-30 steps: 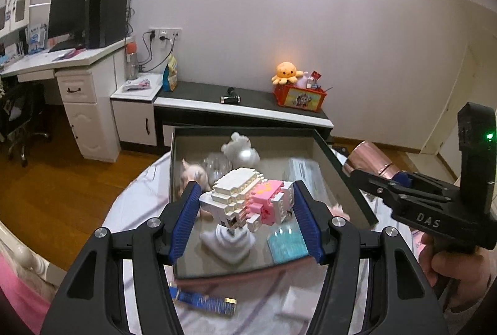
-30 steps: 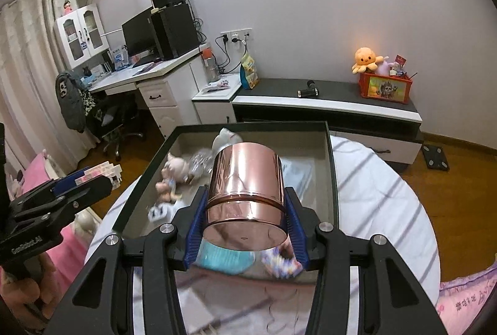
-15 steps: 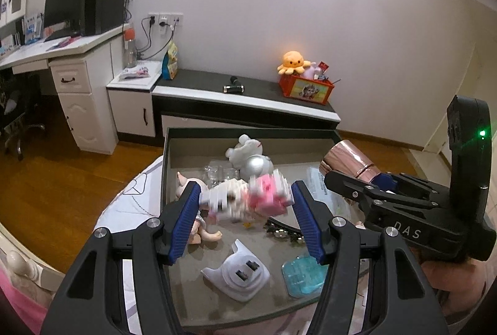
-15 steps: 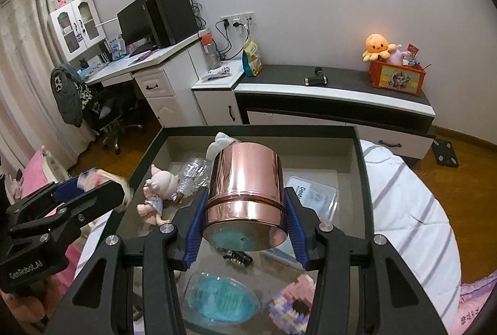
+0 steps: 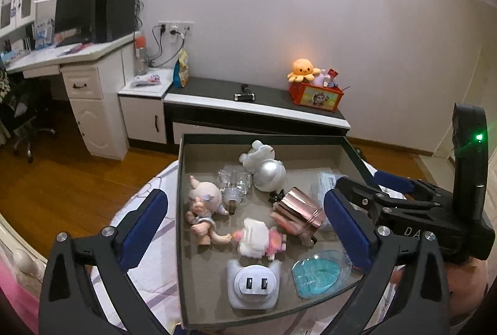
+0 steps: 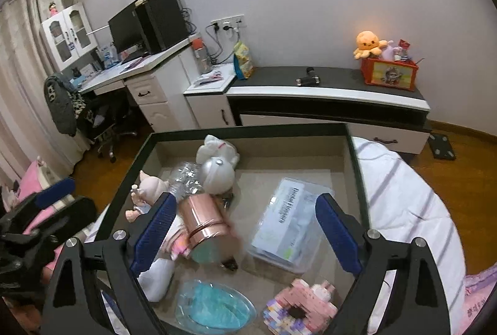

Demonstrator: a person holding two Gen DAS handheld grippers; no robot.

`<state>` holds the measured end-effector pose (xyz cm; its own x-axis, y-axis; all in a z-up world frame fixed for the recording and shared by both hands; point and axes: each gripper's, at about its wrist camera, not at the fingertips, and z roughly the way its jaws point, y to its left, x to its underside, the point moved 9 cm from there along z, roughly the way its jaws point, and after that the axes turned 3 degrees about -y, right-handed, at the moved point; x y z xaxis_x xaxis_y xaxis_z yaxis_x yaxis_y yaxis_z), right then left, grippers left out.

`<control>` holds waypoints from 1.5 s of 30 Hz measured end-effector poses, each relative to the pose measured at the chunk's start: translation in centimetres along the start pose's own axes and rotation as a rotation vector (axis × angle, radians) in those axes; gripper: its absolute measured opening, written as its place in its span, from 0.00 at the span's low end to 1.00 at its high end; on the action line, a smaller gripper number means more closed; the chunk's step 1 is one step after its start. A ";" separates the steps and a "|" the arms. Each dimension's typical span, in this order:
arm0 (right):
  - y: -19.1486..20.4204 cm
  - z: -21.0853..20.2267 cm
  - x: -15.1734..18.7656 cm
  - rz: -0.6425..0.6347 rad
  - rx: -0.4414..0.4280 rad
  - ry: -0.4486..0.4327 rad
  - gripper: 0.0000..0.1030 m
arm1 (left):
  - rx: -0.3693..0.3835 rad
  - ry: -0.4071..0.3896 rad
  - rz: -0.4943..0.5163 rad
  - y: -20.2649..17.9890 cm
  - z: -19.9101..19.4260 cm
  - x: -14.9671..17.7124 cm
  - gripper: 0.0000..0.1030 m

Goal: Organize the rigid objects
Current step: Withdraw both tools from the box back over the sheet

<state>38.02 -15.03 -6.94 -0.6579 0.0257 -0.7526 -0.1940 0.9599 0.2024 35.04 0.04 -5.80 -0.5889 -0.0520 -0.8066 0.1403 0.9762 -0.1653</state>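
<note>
Rose-gold cup point(image 6: 202, 221) and block figure point(image 5: 259, 237) are now released into the tray point(image 5: 181, 210), both left tongs point(image 5: 245, 229) and right tongs point(image 6: 242, 229) spread empty, so two placements are judged complete.

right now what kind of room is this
Most likely a bedroom used as a study: a computer desk with a monitor, a low cabinet along the wall, and striped bedding under the toy tray.
</note>
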 end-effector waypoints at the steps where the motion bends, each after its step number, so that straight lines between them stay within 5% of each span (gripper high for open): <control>1: -0.2 -0.3 0.1 0.006 0.011 -0.001 0.91 | -0.006 -0.006 0.001 0.0 -0.5 0.0 1.00; 16: -0.8 -6.1 4.5 0.071 0.027 -0.020 0.91 | 0.008 -0.029 0.004 0.1 -7.7 3.3 1.00; 34: 1.4 -12.1 12.8 0.087 0.000 0.013 0.91 | -0.120 -0.002 0.030 -0.6 -12.6 11.6 1.00; 45: 1.5 -13.8 15.1 0.107 -0.002 0.015 0.91 | -0.065 0.048 0.009 -1.7 -13.6 15.5 1.00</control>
<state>17.80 -17.02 -9.34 -0.6860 0.1233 -0.7171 -0.1238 0.9514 0.2821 14.89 0.41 -10.27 -0.6253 -0.0350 -0.7796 0.0946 0.9882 -0.1202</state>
